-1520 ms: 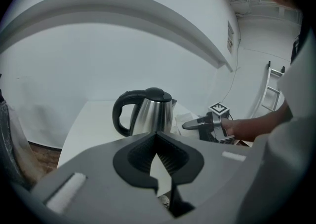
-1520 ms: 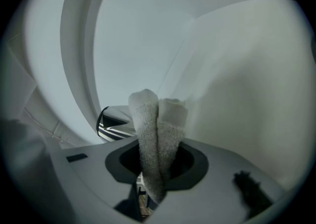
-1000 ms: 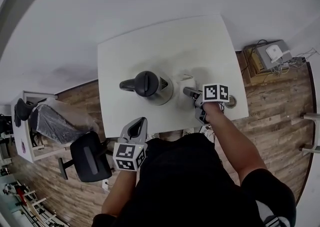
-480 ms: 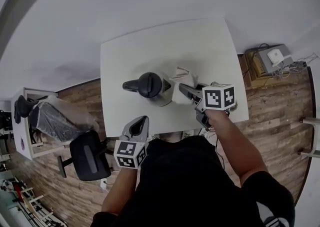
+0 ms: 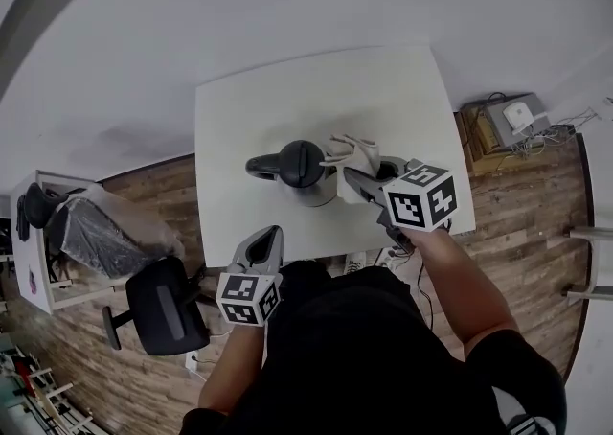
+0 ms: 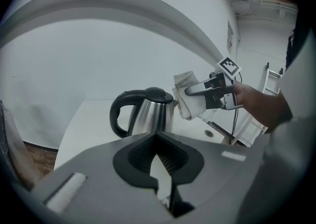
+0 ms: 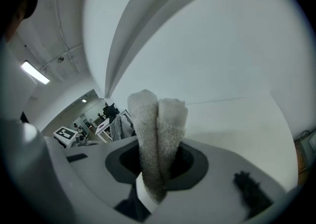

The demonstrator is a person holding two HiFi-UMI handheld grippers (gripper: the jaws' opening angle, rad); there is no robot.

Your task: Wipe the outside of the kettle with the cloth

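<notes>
A steel kettle with black lid and handle stands near the middle of the white table; its handle points left. My right gripper is shut on a folded pale cloth, which hangs in the air beside the kettle's right side, at about lid height. Seen from the right gripper view, the cloth sticks up between the jaws of the right gripper. My left gripper hangs at the table's near edge, shut and holding nothing. In the left gripper view the kettle, cloth and left gripper all show.
A round cable hole sits in the table near its right front corner. A black office chair stands on the wooden floor to the left, by another desk. A box with a white device lies right of the table.
My right gripper has lifted the cloth off the table and brought it left, up against the kettle's right side. The left gripper has hardly moved.
</notes>
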